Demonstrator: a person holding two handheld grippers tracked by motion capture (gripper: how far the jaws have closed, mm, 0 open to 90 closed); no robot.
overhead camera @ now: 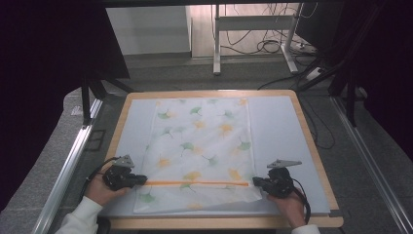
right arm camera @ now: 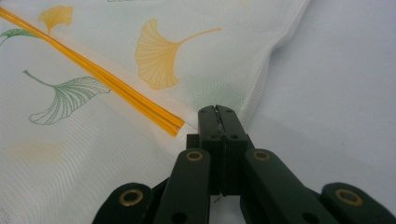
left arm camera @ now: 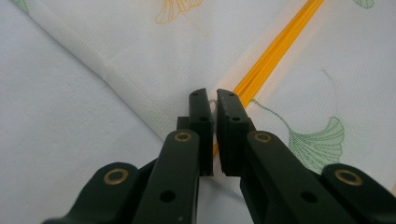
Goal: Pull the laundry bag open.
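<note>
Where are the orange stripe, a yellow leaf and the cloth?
orange stripe [overhead camera: 197,184], high view, its middle.
yellow leaf [right arm camera: 156,56], right gripper view, the leaf's fan.
cloth [overhead camera: 204,141], high view, its middle.

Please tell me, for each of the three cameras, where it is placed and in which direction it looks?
High view: above the person's side, facing forward and down on the table; both hands, left gripper and right gripper show.
Left gripper view: rides the left gripper, facing along its jaws.
Right gripper view: rides the right gripper, likewise.
All views share the leaf-print cloth and its orange strip.
</note>
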